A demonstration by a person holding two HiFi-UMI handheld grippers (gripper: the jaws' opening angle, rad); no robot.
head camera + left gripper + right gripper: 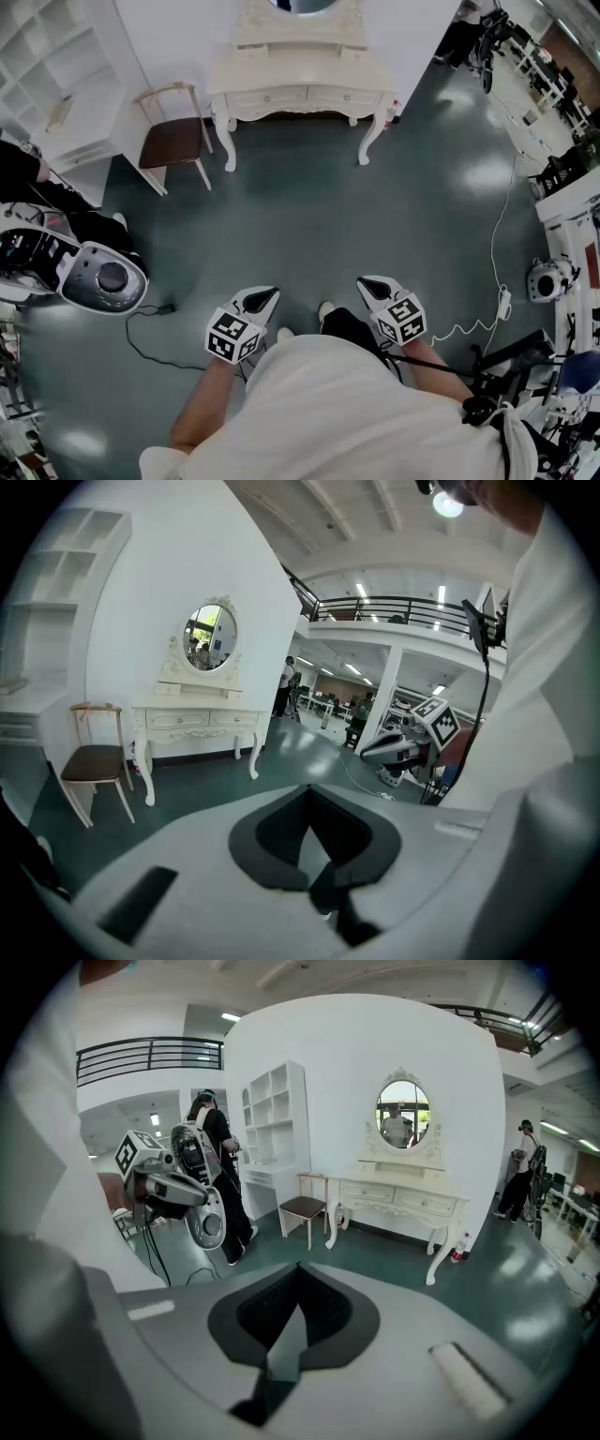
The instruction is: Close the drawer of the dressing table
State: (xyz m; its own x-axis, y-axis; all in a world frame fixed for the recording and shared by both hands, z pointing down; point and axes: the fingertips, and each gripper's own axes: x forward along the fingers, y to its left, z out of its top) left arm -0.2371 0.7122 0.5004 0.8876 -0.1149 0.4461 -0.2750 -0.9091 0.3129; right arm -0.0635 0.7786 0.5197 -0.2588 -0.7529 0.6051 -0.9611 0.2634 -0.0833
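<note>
i have a wide stretch of green floor (pixel 309 225) between me and the dressing table (pixel 300 70), which stands against the white wall at the far side, well apart from both grippers. so the step in hand, as i judge it, is the walk up. a chair (pixel 173 141) sits just left of the table; i want to stay clear of it and come in square to the drawer fronts (pixel 272 97). from here i cannot tell which drawer stands out. the left gripper (pixel 269 294) and right gripper (pixel 366 283) each have their jaws pressed together on nothing — handy for a flat, steady push on a drawer face
</note>
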